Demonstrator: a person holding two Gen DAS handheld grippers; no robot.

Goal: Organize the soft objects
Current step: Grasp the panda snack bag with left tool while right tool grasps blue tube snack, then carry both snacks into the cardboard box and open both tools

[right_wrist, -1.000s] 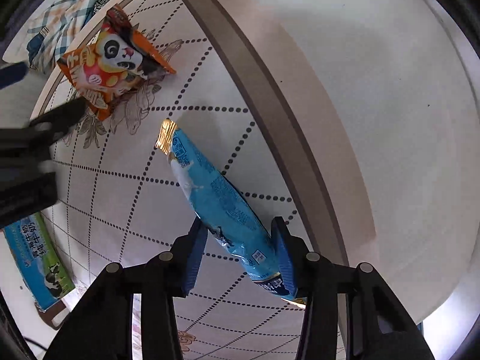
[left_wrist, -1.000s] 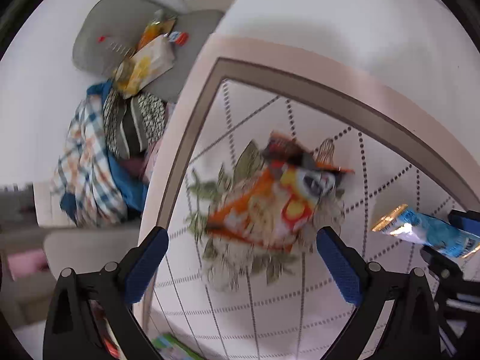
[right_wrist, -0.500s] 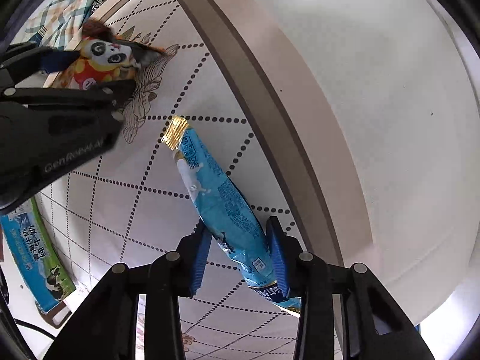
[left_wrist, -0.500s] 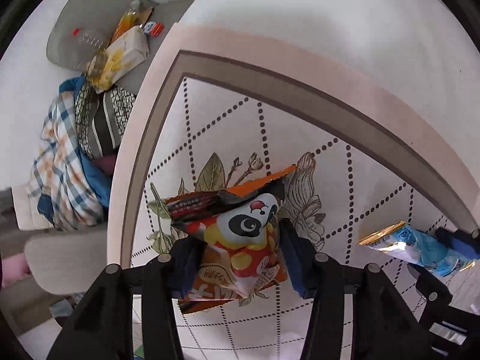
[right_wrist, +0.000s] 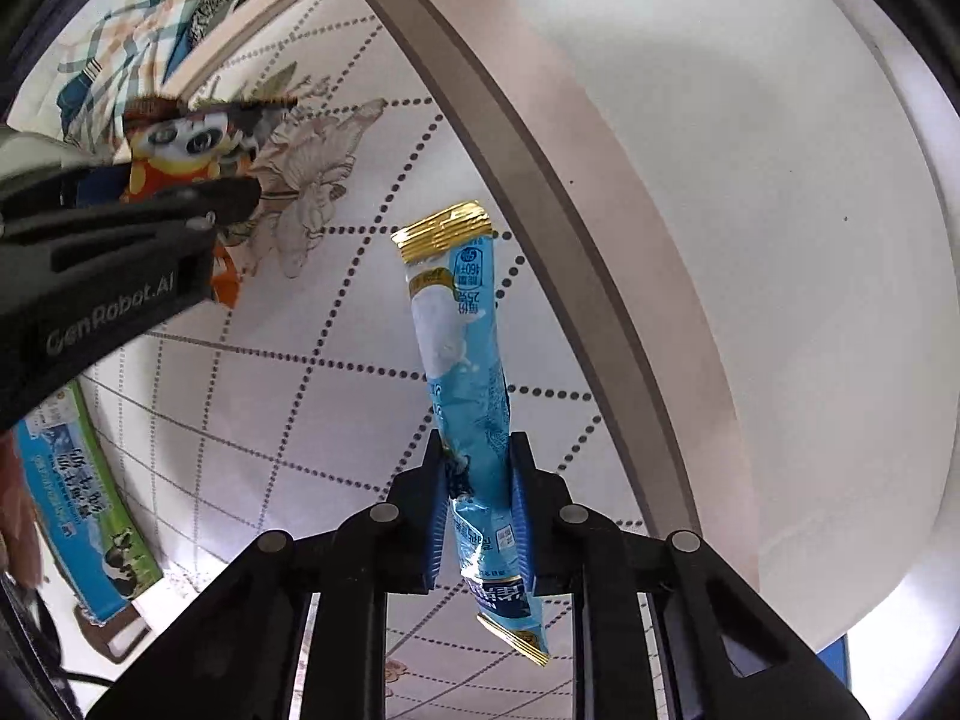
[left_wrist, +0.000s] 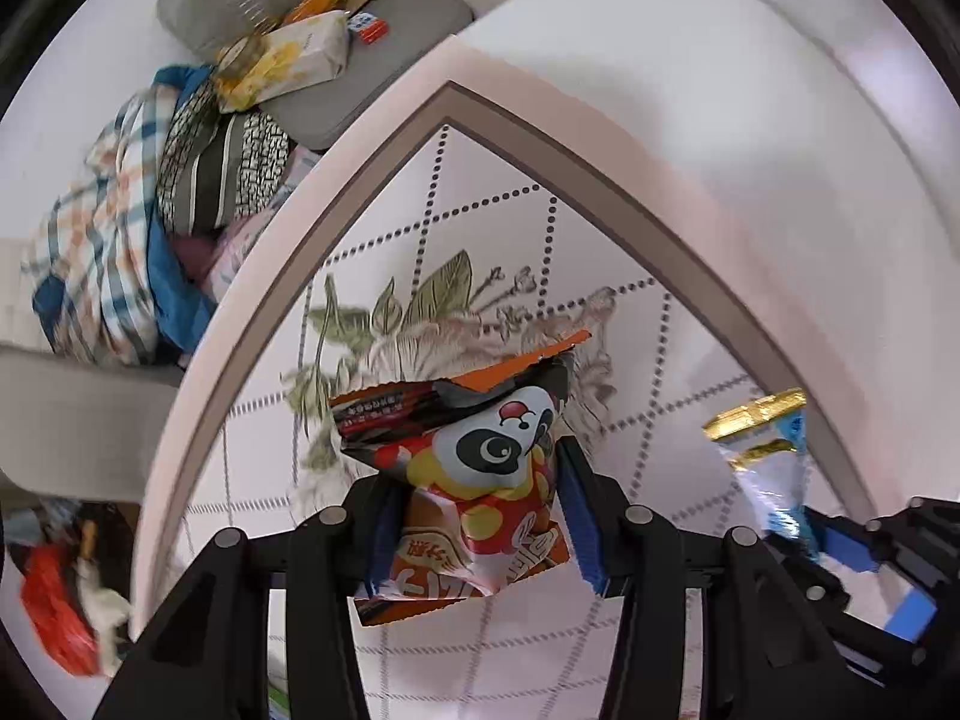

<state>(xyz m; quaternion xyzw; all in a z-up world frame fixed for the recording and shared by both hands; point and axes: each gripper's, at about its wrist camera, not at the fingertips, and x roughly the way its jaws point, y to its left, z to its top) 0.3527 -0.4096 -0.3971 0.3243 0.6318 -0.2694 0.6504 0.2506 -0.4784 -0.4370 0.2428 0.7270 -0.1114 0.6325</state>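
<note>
Left wrist view shows the left tongs pinching the panda snack bag just above the patterned bench. The right tongs pinch the blue stick pack, also lifted. Both bags seem picked up but not put away; "GenRobot.AI" shows on the left tongs.

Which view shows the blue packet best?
The right wrist view: the blue packet runs nearly full length, gold end to gold end, pinched in the right tongs. The left wrist view catches only its gold-sealed top at the frame's right side.
</note>
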